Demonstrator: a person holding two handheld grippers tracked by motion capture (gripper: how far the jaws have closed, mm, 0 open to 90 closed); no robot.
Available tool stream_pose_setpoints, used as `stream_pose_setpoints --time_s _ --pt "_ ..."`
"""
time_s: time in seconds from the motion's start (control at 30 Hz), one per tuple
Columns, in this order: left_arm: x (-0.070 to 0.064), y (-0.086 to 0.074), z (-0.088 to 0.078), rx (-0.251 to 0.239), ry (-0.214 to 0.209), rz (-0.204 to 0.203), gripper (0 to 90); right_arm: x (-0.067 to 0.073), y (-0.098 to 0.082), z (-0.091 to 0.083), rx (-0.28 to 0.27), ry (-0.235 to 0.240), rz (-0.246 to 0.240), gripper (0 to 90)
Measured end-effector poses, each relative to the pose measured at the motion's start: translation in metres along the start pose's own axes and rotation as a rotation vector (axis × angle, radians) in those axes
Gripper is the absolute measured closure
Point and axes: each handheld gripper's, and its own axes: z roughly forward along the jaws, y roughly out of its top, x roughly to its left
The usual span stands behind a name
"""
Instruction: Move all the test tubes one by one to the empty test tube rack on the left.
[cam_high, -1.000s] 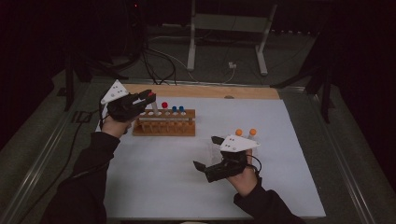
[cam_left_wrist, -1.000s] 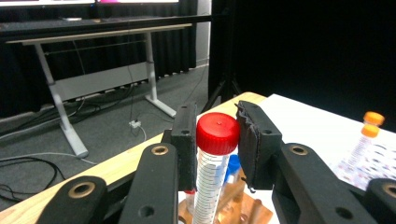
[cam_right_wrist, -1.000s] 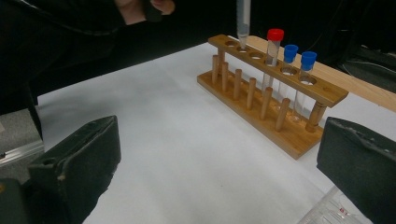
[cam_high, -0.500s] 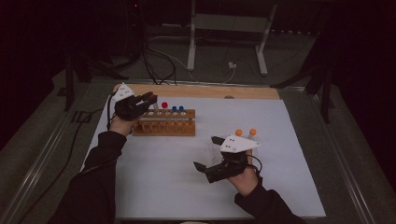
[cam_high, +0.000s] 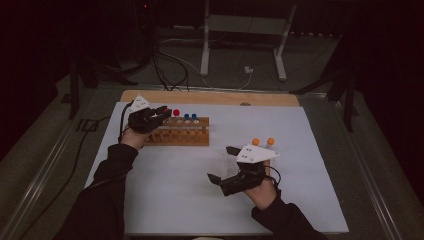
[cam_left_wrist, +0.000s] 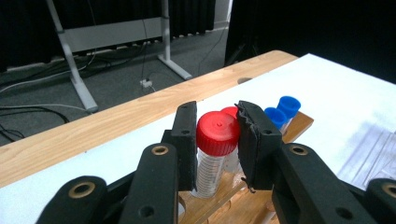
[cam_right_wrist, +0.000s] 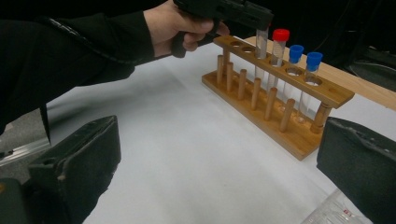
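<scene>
The left gripper (cam_left_wrist: 215, 140) is pinching a red-capped tube (cam_left_wrist: 215, 151) just under its cap, the tube standing in a hole of the wooden rack (cam_high: 179, 136) (beside another red tube and two blue ones); the right gripper (cam_right_wrist: 219, 172) is resting with jaws spread, holding nothing. To finish well, the person is probably best keeping the tube upright, seating it fully, then easing the grip.

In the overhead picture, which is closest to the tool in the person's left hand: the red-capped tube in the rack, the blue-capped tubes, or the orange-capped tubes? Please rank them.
From the left tool, in the high view:
1. Red-capped tube, in the wooden rack right beside the tool's tips.
2. Blue-capped tubes, further right along the same rack.
3. Orange-capped tubes, far right on the white mat, near the right tool.
</scene>
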Motion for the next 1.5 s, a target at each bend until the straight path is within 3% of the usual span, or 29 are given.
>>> stream_pose_setpoints --time_s 0.4,0.5,0.6,0.7,0.9,0.97,1.03,1.2,1.5 --pt "0.001 -0.007 0.004 0.032 0.003 0.006 70.7 -0.001 0.000 -0.002 -0.008 0.000 0.000 0.0" --pt "0.001 -0.007 0.003 0.031 -0.019 0.001 69.3 -0.001 0.000 -0.002 -0.012 0.001 0.001 0.0" --pt "0.000 -0.006 -0.002 0.029 -0.033 0.004 58.1 -0.002 0.001 -0.003 -0.018 -0.001 -0.001 0.0" --pt "-0.003 -0.003 -0.009 0.020 -0.036 -0.006 40.2 -0.004 0.001 -0.005 -0.024 -0.007 0.001 0.0" --pt "-0.016 -0.001 -0.033 -0.004 -0.080 0.014 23.4 -0.011 0.004 -0.011 -0.034 -0.042 -0.002 0.0" --pt "-0.021 -0.002 -0.043 -0.023 -0.122 0.010 17.2 -0.014 0.004 -0.014 -0.039 -0.057 -0.004 0.0" --pt "-0.027 -0.003 -0.052 -0.039 -0.156 0.023 14.6 -0.018 0.004 -0.018 -0.043 -0.079 -0.003 0.0" --pt "-0.042 -0.011 -0.063 -0.047 -0.210 0.008 11.5 -0.030 0.002 -0.028 -0.051 -0.126 0.012 0.0" --pt "-0.068 -0.030 -0.067 -0.015 -0.299 0.038 3.5 -0.048 -0.010 -0.045 -0.049 -0.211 0.040 0.0"
